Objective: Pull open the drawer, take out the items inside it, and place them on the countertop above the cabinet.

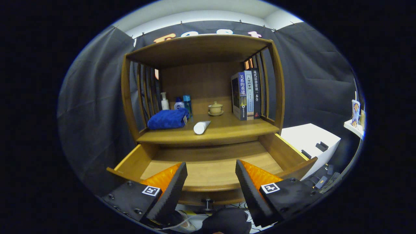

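The wooden drawer [289,152] stands pulled out below the countertop [227,128], and its bare floor shows between and beyond my fingers. On the countertop lie a folded blue towel [168,119] at the left and a white tube [201,127] on its side near the front edge. My gripper [211,180] hangs over the drawer's front rim, open, with nothing between its fingers. The drawer's knob [207,203] shows just below the front panel.
At the back of the countertop stand a few bottles [177,103], a small lidded cup on a saucer [215,108] and upright books [247,95]. Slatted side walls and a top shelf enclose it. A white box [308,138] sits right of the cabinet.
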